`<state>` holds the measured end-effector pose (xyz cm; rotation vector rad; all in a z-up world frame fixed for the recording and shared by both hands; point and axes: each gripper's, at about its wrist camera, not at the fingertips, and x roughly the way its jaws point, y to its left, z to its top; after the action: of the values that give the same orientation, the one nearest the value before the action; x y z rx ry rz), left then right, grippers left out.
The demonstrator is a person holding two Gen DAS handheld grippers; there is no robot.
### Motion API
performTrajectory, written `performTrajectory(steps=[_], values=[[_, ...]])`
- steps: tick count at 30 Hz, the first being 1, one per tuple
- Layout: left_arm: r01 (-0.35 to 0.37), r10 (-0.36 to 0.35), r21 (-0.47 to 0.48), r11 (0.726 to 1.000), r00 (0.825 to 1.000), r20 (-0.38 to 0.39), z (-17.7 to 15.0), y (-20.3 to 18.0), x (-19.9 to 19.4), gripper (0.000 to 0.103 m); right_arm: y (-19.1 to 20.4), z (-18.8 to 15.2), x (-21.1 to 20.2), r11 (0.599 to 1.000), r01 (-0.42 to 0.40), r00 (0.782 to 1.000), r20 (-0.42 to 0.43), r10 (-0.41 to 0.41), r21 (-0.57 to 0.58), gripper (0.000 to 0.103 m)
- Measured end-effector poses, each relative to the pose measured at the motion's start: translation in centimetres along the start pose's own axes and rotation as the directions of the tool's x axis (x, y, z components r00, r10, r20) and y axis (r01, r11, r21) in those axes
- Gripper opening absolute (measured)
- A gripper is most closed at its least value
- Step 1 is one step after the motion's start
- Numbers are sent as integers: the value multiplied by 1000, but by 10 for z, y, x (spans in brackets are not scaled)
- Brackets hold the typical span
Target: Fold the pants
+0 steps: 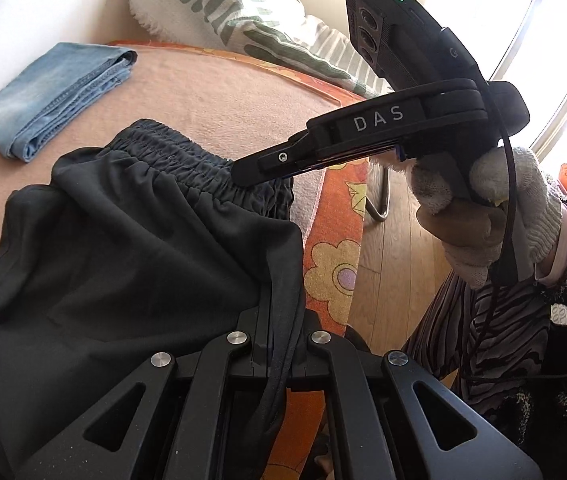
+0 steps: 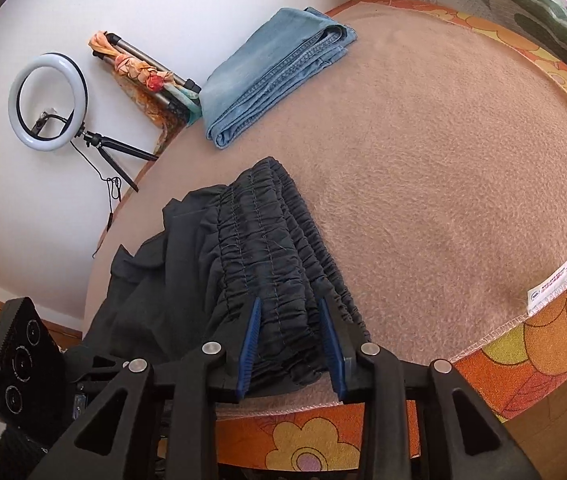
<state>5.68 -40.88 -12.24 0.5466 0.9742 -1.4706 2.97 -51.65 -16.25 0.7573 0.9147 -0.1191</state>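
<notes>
In the left wrist view, the left gripper (image 1: 273, 344) sits at bottom centre, clenched on a pinch of the dark pants (image 1: 131, 240), whose cloth runs up between its closed fingers. The pants spread over the left and middle of the frame on the beige blanket (image 1: 219, 96), with the gathered waistband (image 1: 179, 156) toward the centre. The right gripper (image 1: 243, 174) reaches in from the right, held by a gloved hand (image 1: 483, 208), its tip at the waistband. Folded jeans (image 1: 55, 92) lie at upper left, well apart.

In the right wrist view, the right gripper (image 2: 289, 344) is at bottom centre, its blue pads (image 2: 252, 340) parted around the bunched waistband (image 2: 275, 248). The pads look to stand beside the cloth rather than squeeze it, so I judge it released. To do this well, the right should close on all waistband layers together, near the blanket's edge, while the left keeps its pinch taut so the fold lies flat.
</notes>
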Motion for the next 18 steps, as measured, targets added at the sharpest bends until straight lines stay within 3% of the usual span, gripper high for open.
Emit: performTrajectory(steps=[3, 6, 9, 12, 14, 16, 18], values=[[-8, 8, -16, 1000, 1000, -14, -1, 0, -4, 5, 7, -4, -7, 999, 5, 1000, 9, -5, -39, 5], [-5, 5, -24, 1000, 1000, -3, -5, -4, -17, 8, 3, -7, -15, 998, 36, 999, 14, -36, -47, 4], [-21, 21, -24, 1000, 999, 33, -12, -6, -36, 21, -4, -4, -24, 998, 34, 999, 9, -34, -45, 3], [-24, 30, -78, 997, 997, 71, -21, 1, -55, 21, -11, 3, -37, 998, 47, 999, 24, -46, -44, 2], [-42, 53, -115, 992, 994, 96, -27, 8, -67, 21, -8, 7, -37, 995, 38, 999, -18, -39, -88, 3], [-88, 103, -142, 986, 989, 105, -34, 15, -76, 21, -2, 13, -32, 987, 43, 995, -80, -56, -153, 12], [-135, 154, -165, 977, 982, 110, -44, 21, -85, 21, 4, 26, -33, 975, 40, 995, -79, -58, -217, 49]])
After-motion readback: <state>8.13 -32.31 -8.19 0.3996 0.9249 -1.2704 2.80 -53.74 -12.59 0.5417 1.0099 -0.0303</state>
